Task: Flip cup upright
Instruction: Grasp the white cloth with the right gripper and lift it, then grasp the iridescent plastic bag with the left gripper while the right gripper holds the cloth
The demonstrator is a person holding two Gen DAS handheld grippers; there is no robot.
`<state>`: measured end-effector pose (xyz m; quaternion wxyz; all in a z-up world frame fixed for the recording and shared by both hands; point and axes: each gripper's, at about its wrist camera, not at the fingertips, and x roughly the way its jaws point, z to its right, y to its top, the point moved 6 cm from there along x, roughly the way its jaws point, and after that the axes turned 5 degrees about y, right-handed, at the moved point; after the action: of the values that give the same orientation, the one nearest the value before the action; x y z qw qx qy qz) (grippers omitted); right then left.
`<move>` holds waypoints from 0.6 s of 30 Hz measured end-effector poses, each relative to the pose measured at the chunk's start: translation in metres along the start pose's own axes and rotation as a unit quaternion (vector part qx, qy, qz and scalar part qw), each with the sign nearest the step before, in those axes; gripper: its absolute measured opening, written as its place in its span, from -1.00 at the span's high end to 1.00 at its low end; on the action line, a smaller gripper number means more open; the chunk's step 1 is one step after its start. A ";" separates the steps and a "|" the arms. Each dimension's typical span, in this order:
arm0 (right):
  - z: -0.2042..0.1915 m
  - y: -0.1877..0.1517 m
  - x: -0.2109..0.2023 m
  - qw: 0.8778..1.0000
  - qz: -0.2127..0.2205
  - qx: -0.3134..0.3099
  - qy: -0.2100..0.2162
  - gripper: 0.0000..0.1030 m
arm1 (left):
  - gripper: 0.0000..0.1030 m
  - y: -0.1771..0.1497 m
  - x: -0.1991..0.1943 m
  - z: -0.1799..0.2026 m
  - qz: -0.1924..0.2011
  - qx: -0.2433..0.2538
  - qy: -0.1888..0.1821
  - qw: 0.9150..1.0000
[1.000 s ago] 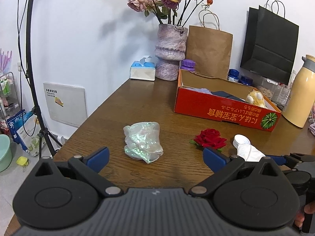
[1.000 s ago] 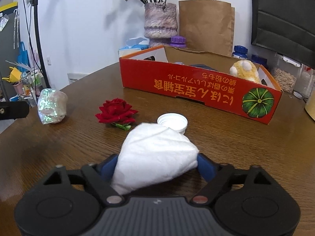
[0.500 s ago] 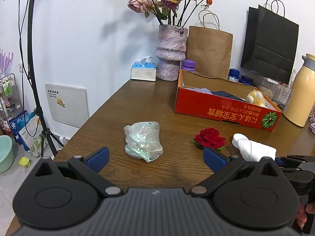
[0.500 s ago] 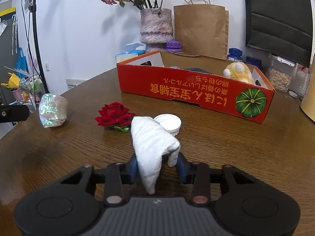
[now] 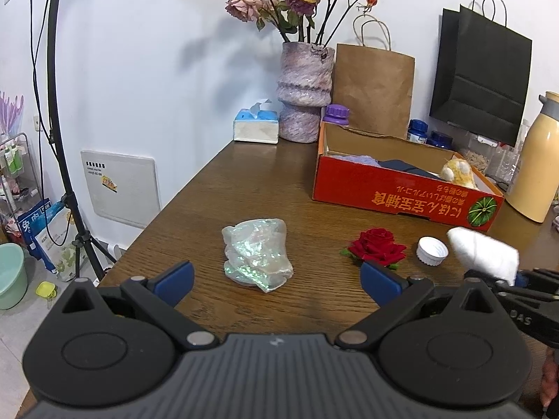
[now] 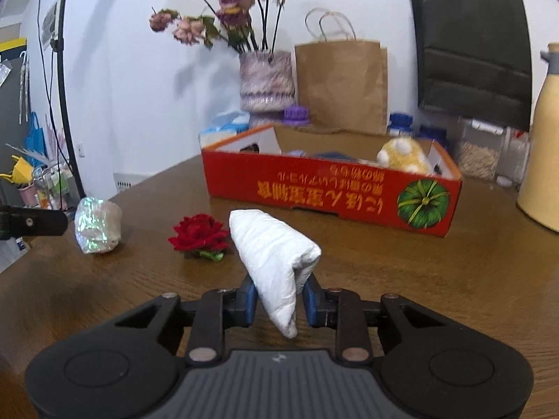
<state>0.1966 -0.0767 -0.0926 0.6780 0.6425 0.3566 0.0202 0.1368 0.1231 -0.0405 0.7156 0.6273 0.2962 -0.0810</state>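
Note:
A white paper cup (image 6: 276,258) is pinched flat between the blue pads of my right gripper (image 6: 279,298), whose jaws are closing tight on it. It sticks up and away, lifted off the table. The left wrist view shows the same white cup (image 5: 482,255) at the right, above my right gripper (image 5: 524,289). My left gripper (image 5: 276,279) is open and holds nothing. Just ahead of it an iridescent crumpled cup (image 5: 256,255) lies on the wooden table (image 5: 244,181); the right wrist view has this iridescent cup (image 6: 96,225) at far left.
A red rose (image 5: 379,246) and a white cap (image 5: 432,250) lie between the two cups. A red cardboard box (image 5: 401,195) stands behind them. Farther back are a vase, paper bags, a tissue box and a cream flask. The table's left edge drops to the floor.
My right gripper went from wide around the white cup to shut, squashing it flat. It lifted the cup and drew it away from the white cap. The left gripper stayed still.

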 end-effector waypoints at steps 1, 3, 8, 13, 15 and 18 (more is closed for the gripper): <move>-0.001 0.001 -0.002 1.000 0.006 -0.004 -0.003 0.50 | -1.00 0.000 0.002 -0.001 -0.002 0.001 0.001 1.000; -0.002 0.002 -0.006 1.000 0.017 -0.011 -0.008 0.50 | -1.00 0.000 0.007 -0.002 -0.006 0.005 0.004 1.000; -0.006 0.005 -0.013 0.999 0.038 -0.026 -0.018 0.50 | -1.00 0.003 0.028 -0.003 -0.018 0.011 0.012 1.000; -0.005 0.006 -0.015 0.998 0.046 -0.027 -0.021 0.50 | -1.00 0.005 0.055 -0.005 -0.032 0.012 0.024 0.999; -0.005 0.006 -0.015 0.998 0.047 -0.025 -0.021 0.50 | -1.00 0.006 0.066 -0.005 -0.040 0.011 0.026 0.999; -0.005 0.006 -0.015 0.998 0.049 -0.026 -0.021 0.50 | -1.00 0.006 0.078 -0.006 -0.045 0.007 0.027 0.999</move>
<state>0.1851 -0.0786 -0.0802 0.6998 0.6418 0.3097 0.0491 0.2010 0.1495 -0.0768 0.6988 0.6199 0.3432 -0.0983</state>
